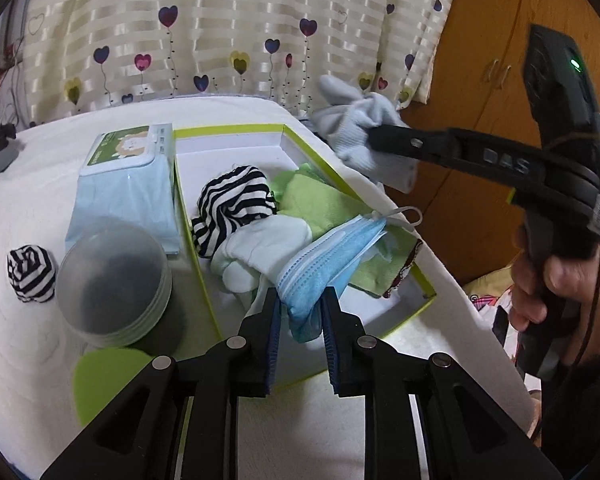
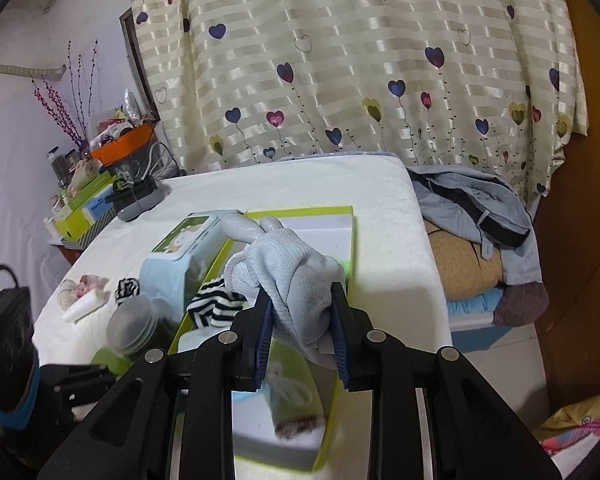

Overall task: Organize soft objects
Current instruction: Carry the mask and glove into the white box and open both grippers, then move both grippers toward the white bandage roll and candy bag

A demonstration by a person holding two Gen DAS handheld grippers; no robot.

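Observation:
A white box with a lime-green rim (image 1: 228, 130) sits on the white-covered table. It holds a black-and-white striped sock (image 1: 232, 204), a white mitten (image 1: 260, 248), green cloth (image 1: 316, 196) and a blue face mask (image 1: 332, 256). My left gripper (image 1: 302, 300) hangs over the box's near end, its pads against the folded end of the mask. My right gripper (image 2: 300, 300) is shut on a pale grey glove (image 2: 296, 264), held above the box's rim (image 2: 300, 212). In the left wrist view that glove (image 1: 352, 128) hangs off the box's far right corner.
Left of the box lie a pack of wipes (image 1: 128, 184), a round frosted container (image 1: 116, 280), a green lid (image 1: 108, 380) and a rolled striped sock (image 1: 30, 274). A wooden wardrobe (image 1: 480, 60) stands to the right. A grey jacket (image 2: 472, 200) lies on a pile beside the table.

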